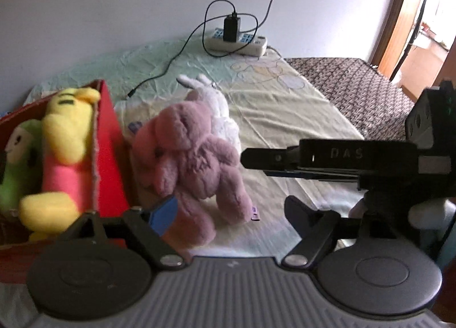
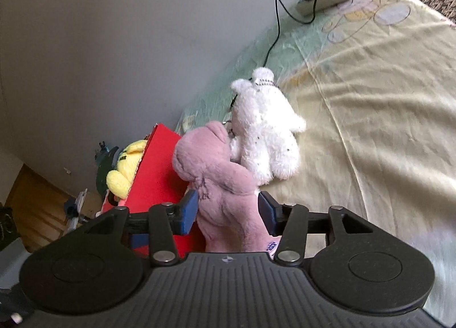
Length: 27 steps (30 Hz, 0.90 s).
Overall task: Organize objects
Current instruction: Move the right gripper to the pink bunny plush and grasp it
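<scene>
Right claw (image 2: 228,211) at lower centre, blue pads either side of pink plush (image 2: 219,185), looks closed on its lower body. Left claw (image 1: 230,214) gaping wide, gripping nothing. White plush (image 2: 268,134) pressed against pink one's upper right. Red box (image 1: 109,142) at left, stuffed with yellow plush (image 1: 68,134), on the bed (image 2: 384,128).

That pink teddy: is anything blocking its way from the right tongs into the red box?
Nothing visible does. The pink teddy sits between the right tongs, right beside the red box. Only the box wall must be cleared. Inside, a yellow plush and a green plush already take up room.
</scene>
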### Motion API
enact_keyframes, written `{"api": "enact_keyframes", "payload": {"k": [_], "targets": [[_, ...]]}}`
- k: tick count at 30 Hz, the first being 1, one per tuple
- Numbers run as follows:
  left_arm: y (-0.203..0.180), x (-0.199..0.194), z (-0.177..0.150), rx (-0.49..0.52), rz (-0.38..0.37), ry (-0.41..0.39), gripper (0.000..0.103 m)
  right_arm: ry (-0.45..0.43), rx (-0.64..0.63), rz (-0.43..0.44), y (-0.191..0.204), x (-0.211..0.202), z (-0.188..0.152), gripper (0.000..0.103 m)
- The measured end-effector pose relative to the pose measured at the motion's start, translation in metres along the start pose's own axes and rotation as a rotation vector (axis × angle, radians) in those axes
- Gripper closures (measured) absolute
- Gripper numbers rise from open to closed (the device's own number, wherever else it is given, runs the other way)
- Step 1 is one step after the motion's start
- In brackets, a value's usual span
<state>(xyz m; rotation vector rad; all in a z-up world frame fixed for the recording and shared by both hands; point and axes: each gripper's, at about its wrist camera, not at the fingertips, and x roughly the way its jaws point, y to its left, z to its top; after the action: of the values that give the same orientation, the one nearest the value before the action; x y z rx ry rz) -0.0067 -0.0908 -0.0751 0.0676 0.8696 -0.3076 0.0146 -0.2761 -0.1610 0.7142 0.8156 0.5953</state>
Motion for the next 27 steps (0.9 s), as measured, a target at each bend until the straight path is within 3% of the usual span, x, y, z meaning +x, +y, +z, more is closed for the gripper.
{"api": "enact_keyframes", "payload": {"k": [6, 17, 20, 22, 23, 27], "targets": [[-0.013, 0.023, 0.002, 0.029, 0.107, -0.003, 0.006, 0.050, -0.006, 0.030, -0.007, 0.016, 0.009, 0.042], [-0.011, 0.058, 0.012, 0.007, 0.174, 0.040, 0.005, 0.152, -0.022, 0.071, -0.013, 0.053, 0.026, 0.040], [-0.010, 0.067, 0.015, 0.018, 0.188, 0.048, 0.003, 0.183, -0.008, 0.088, -0.017, 0.063, 0.029, 0.042], [-0.008, 0.069, 0.017, 0.023, 0.188, 0.048, 0.003, 0.202, 0.021, 0.118, -0.021, 0.066, 0.029, 0.049], [-0.007, 0.070, 0.018, 0.023, 0.184, 0.048, 0.003, 0.212, 0.038, 0.143, -0.023, 0.067, 0.029, 0.058], [-0.001, 0.069, 0.022, 0.005, 0.139, 0.043, 0.005, 0.254, 0.067, 0.197, -0.025, 0.067, 0.028, 0.065]]}}
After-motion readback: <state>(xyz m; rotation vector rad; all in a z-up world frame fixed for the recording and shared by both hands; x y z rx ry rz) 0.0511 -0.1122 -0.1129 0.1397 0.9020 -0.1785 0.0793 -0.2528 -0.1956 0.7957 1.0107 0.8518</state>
